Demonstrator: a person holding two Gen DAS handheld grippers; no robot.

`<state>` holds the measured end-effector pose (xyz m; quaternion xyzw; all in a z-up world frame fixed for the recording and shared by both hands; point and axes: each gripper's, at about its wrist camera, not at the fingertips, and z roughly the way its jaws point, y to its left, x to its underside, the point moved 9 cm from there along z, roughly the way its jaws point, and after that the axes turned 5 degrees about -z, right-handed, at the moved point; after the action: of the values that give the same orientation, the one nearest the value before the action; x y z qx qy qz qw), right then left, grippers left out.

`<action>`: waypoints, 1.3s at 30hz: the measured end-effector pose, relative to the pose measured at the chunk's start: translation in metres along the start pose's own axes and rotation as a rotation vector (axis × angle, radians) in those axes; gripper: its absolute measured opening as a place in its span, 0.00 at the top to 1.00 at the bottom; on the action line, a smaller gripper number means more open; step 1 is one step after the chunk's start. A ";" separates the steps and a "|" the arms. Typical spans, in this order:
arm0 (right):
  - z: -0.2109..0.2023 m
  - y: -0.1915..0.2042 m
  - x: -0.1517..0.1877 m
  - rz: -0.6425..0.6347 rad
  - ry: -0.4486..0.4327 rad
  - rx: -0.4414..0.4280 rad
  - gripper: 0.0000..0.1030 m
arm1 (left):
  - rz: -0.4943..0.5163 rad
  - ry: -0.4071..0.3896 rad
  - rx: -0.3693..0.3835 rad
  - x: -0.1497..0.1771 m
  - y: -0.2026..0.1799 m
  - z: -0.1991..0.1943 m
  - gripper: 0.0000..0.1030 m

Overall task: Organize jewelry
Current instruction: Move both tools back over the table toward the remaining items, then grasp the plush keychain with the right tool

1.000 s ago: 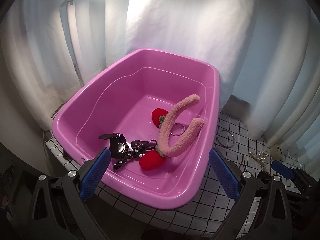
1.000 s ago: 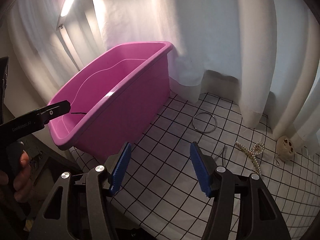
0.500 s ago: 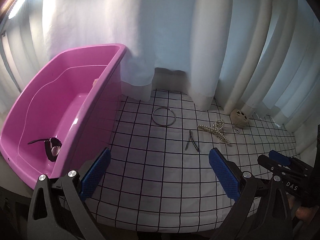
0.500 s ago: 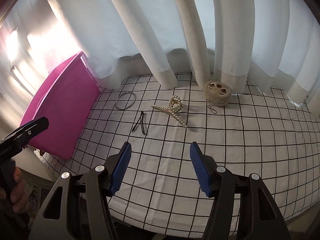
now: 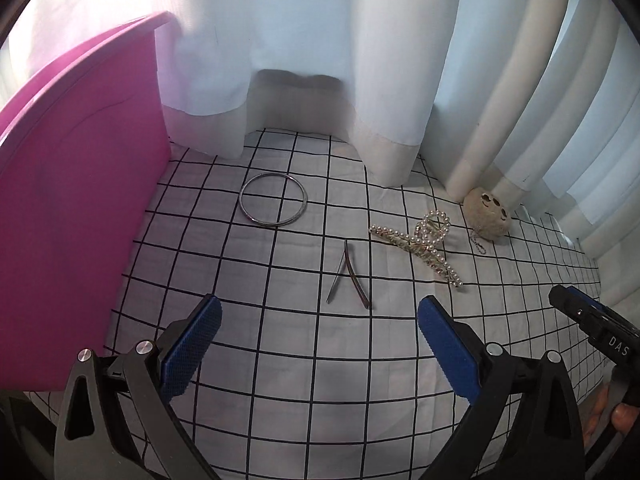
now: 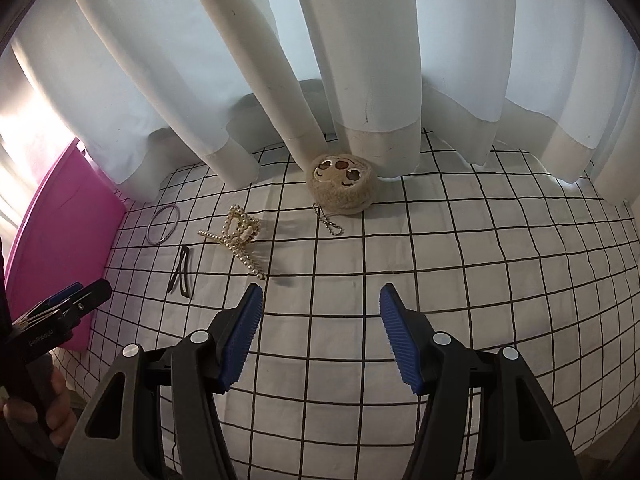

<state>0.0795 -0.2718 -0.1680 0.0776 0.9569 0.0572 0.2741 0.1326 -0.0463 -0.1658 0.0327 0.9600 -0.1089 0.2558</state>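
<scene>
Both grippers hover empty over the checked cloth

Pink tub (image 5: pixel 76 216) stands at the cloth's left edge. Left gripper (image 5: pixel 318 354), marked "GenRobot.AI", and right gripper (image 6: pixel 320 336), marked "DAS", are spread wide. Ahead, right of the tub: bangle (image 5: pixel 273 199), pearl clip (image 5: pixel 420 242), black hairpin (image 5: pixel 349 274).

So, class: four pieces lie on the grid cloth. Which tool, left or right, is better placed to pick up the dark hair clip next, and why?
Left, probably. The left tool is open, and the hair clip lies just ahead between its fingers, near the pink tub. The right tool is open too, but the clip lies off to its left.
</scene>
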 end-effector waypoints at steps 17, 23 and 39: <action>0.108 -0.022 -0.053 -0.017 0.037 -0.045 0.43 | -0.029 0.061 -0.055 0.002 -0.015 0.085 0.06; 0.125 -0.023 -0.061 -0.041 0.043 -0.019 0.43 | -0.021 0.064 -0.073 0.001 -0.018 0.095 0.06; 0.163 -0.007 -0.087 -0.083 0.022 0.082 0.39 | 0.013 0.020 -0.170 -0.015 -0.029 0.113 0.05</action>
<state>0.2381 -0.2834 -0.2620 0.0482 0.9637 0.0075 0.2625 0.1967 -0.1004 -0.2486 0.0182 0.9681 -0.0252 0.2487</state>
